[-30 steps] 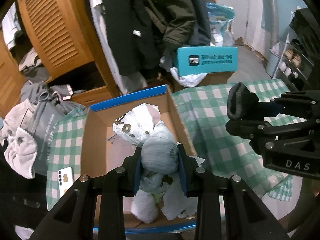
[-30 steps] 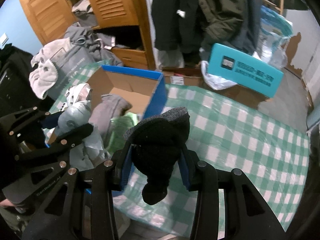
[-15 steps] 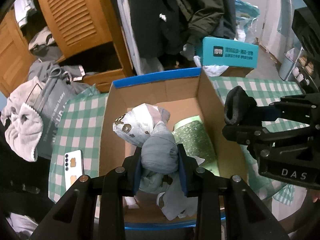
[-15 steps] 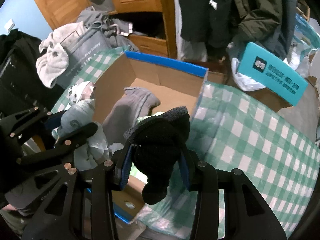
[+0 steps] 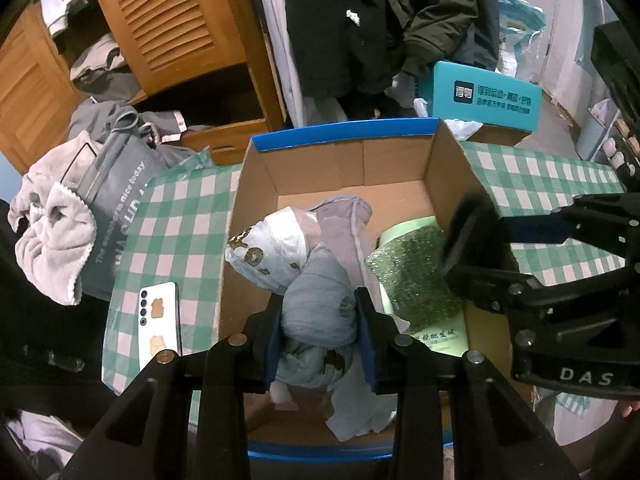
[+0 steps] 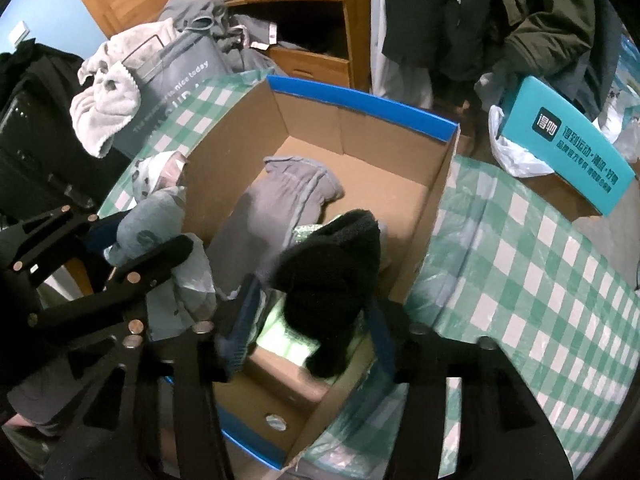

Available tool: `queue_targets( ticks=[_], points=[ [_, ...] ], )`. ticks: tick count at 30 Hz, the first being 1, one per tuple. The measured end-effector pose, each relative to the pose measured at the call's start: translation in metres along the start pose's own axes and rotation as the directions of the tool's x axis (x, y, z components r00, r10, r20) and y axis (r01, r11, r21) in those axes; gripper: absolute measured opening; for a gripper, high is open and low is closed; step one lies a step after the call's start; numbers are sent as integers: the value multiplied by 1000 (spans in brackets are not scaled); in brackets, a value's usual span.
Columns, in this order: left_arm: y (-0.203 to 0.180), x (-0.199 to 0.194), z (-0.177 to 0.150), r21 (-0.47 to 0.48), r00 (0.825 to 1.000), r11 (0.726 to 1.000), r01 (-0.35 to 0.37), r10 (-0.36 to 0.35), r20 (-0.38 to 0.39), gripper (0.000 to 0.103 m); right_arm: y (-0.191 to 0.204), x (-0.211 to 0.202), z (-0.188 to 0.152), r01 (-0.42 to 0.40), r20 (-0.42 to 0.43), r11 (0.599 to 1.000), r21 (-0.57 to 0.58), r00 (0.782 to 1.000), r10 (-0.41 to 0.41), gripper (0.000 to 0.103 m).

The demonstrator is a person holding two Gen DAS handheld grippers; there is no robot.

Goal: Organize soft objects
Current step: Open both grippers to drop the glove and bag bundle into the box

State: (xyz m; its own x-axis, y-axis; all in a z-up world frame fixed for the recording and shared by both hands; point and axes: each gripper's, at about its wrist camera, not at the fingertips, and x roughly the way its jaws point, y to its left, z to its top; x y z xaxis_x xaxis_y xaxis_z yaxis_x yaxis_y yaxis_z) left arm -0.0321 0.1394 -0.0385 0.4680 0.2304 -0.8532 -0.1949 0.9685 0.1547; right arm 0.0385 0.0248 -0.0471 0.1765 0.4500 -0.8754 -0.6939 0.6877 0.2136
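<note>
My left gripper (image 5: 319, 316) is shut on a pale blue-grey cloth bundle (image 5: 320, 312) with a printed white part (image 5: 272, 248), held over the open cardboard box (image 5: 256, 200). My right gripper (image 6: 312, 312) holds a black knit item (image 6: 332, 264) above the box's right half; its left finger looks blurred and spread. It also shows at right in the left wrist view (image 5: 472, 232). Inside the box lie a grey garment (image 6: 280, 208) and a green packet (image 5: 412, 276).
The box stands on a green checked tablecloth (image 6: 520, 248). A phone (image 5: 160, 320) lies left of the box. A grey bag with a pale towel (image 5: 52, 224) is at left. A teal box (image 5: 484, 96), hanging coats and a wooden wardrobe stand behind.
Both grippers have moved forward over the box with their items. The right gripper's fingers have spread wider around the black item, with motion blur.
</note>
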Motion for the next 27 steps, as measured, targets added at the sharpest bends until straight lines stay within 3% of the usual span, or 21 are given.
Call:
queue_targets(
  ticks=[2,6,12,21,27],
  points=[
    [0,1,1,-1,1000,1000,-8,8,-3,40,0,-1,-1,8,8,1000,-7,1000,-8,63],
    [0,-3,3,-7,1000,1000,-5,5,10,61,-4,-6,0,13,17,1000,5,1000,-13,65],
    [-6,-16,6,0,999,1000,0,0,34,64,-18,-22,-6,42,57,998,36,997,-44,70],
    [-27,-41,12,34,995,999,16,-19,94,79,-44,-54,-26,94,116,990,109,987,-107,70],
    [-43,-52,14,56,994,998,10,-16,112,80,-59,-86,-39,112,179,982,155,974,-139,72]
  ],
)
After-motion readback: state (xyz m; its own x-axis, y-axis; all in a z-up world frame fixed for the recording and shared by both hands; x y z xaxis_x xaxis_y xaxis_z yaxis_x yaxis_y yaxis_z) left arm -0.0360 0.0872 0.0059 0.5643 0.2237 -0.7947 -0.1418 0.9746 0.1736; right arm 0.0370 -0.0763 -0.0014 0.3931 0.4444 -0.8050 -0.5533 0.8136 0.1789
